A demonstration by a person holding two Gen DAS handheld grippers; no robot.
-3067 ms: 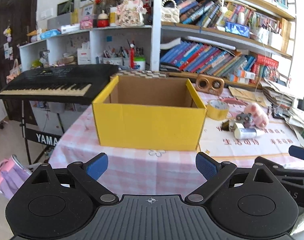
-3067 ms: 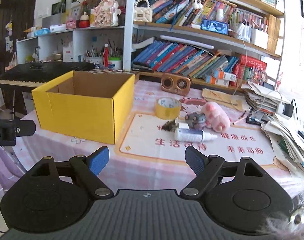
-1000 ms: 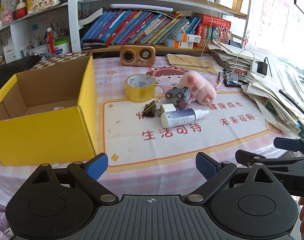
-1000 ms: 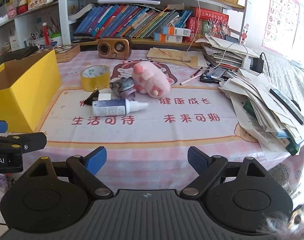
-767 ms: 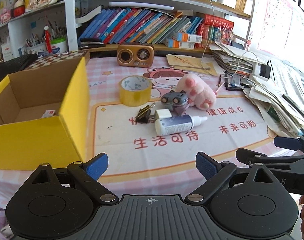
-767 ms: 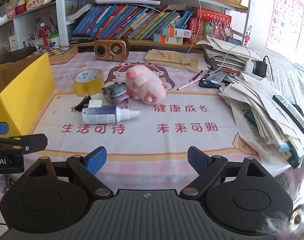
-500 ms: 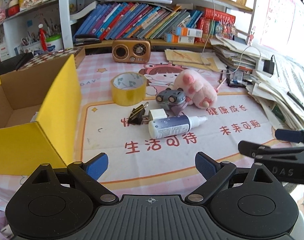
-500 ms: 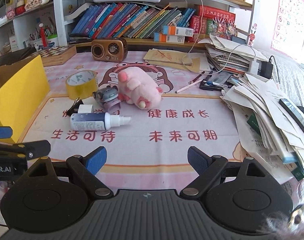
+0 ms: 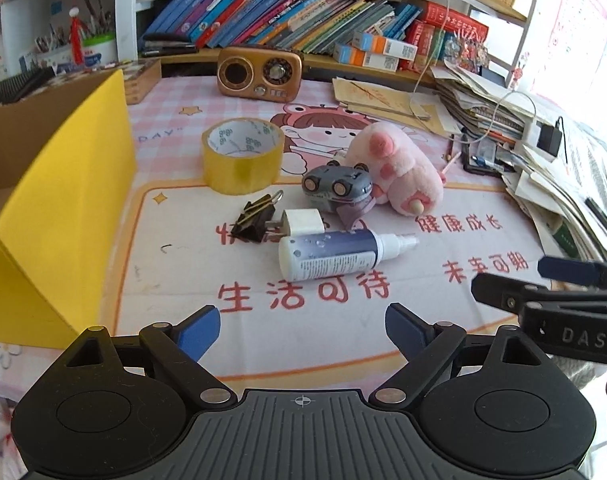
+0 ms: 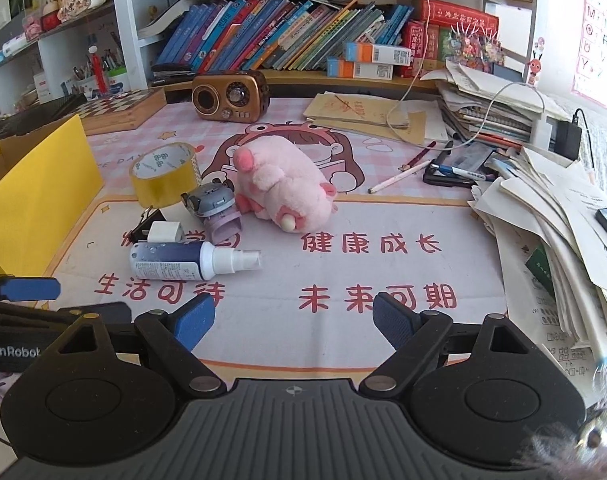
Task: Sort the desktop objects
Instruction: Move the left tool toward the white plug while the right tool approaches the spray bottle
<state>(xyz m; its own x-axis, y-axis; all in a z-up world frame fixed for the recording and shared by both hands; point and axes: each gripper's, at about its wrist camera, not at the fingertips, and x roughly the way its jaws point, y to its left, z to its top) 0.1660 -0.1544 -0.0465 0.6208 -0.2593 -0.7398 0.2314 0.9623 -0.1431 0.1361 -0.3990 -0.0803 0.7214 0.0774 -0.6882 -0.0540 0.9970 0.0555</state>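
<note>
A spray bottle (image 9: 335, 254) (image 10: 183, 264) lies on its side on the printed mat. Behind it sit a white plug (image 9: 301, 222), a black binder clip (image 9: 255, 216), a grey toy car (image 9: 337, 188) (image 10: 211, 202), a pink plush pig (image 9: 395, 168) (image 10: 283, 188) and a yellow tape roll (image 9: 241, 156) (image 10: 165, 178). An open yellow box (image 9: 63, 200) (image 10: 35, 184) stands at the left. My left gripper (image 9: 303, 328) is open and empty, just short of the bottle. My right gripper (image 10: 293, 320) is open and empty, to the right of the bottle.
A brown retro radio (image 9: 259, 74) (image 10: 229, 96) stands at the back below the bookshelf. Piles of papers (image 10: 551, 216), pens and a phone (image 10: 457, 164) crowd the right side. A chessboard box (image 10: 119, 112) lies at the back left.
Both grippers have swung right from the yellow box and moved closer to the cluster of objects, which now looks larger. Both stay open and empty.
</note>
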